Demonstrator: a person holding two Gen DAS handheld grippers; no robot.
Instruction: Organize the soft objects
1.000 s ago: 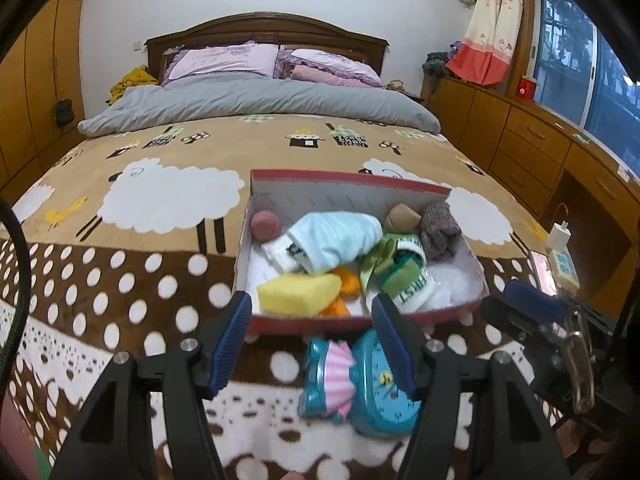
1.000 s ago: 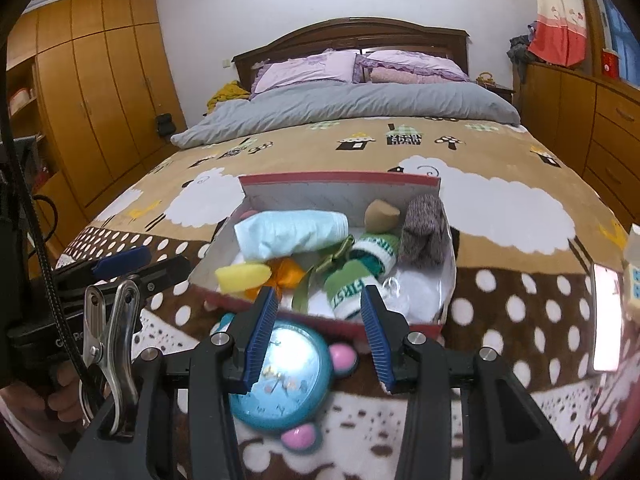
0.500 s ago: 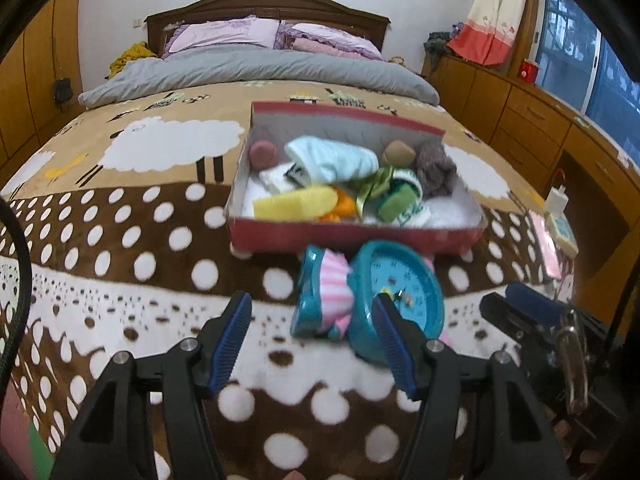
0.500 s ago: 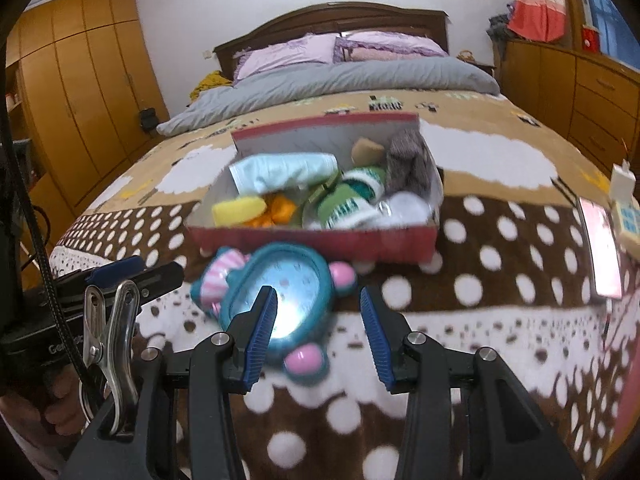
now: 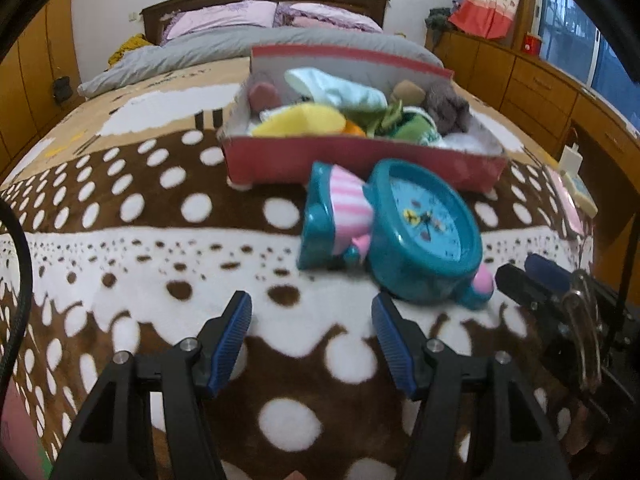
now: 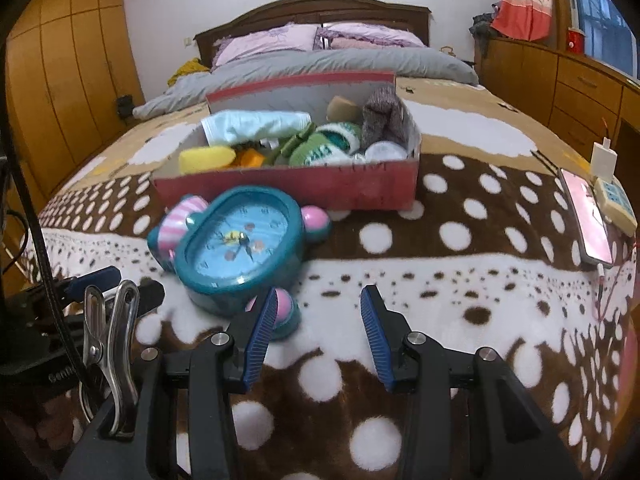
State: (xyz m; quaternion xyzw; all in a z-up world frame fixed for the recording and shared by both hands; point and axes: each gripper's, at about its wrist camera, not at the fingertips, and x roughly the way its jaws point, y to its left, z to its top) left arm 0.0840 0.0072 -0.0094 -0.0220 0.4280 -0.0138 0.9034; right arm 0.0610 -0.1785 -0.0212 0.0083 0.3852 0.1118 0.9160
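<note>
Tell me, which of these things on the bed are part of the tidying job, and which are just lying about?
Part of the job: red box, yellow soft item, pale blue cloth, green sock, grey sock.

Lying about: alarm clock, phone, charger, pillows.

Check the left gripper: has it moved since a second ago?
Yes. The left gripper has pulled back toward the foot of the bed: the red box that sat right at its fingertips now lies well beyond them.

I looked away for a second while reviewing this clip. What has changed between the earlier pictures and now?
Both grippers dropped lower and drew back from the red box: the left gripper and right gripper now hang over the blanket, nearer than the clock. Nothing was taken or released. Both stayed open and empty; box, socks and clock did not move.
</note>
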